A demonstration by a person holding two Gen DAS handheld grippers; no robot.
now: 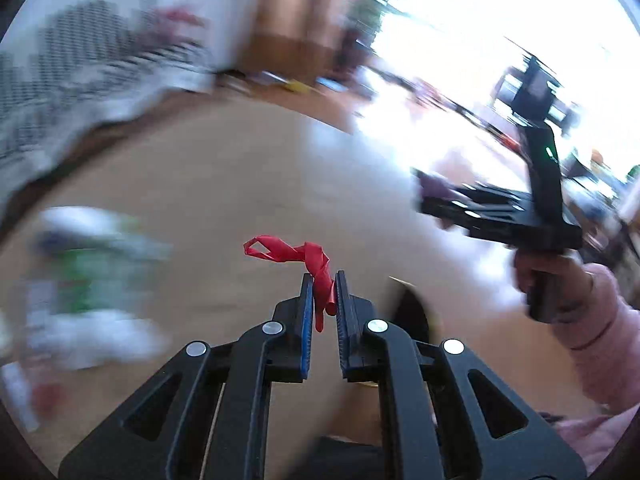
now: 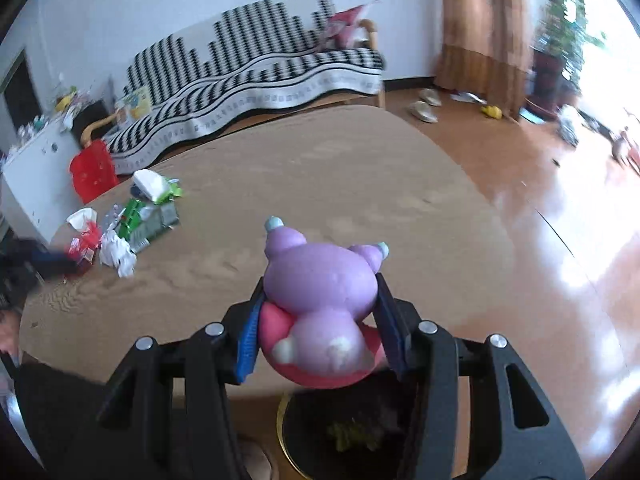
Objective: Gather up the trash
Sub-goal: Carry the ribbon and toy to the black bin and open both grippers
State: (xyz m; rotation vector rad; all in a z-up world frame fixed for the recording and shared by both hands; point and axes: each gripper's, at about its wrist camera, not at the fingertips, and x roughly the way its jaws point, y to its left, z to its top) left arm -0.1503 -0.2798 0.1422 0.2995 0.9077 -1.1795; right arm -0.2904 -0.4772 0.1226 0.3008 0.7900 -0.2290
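My left gripper [image 1: 324, 280] is shut on a twisted red scrap [image 1: 298, 258] and holds it above the tan table [image 1: 224, 184]. My right gripper [image 2: 320, 292] is shut on a purple and pink bear-shaped lid [image 2: 320, 304], held above a black bin with a gold rim [image 2: 352, 432] that has green scraps inside. The right gripper also shows at the right of the left wrist view [image 1: 432, 192], blurred. A pile of trash [image 2: 128, 220], white tissues and green and red wrappers, lies at the table's left side; it is blurred in the left wrist view [image 1: 92, 280].
A black-and-white patterned sofa [image 2: 256, 68] stands behind the table. A red bag [image 2: 92, 170] and a white cabinet [image 2: 36, 168] are at the left. Shiny wooden floor [image 2: 540, 208] with slippers and a curtain [image 2: 484, 24] lies to the right.
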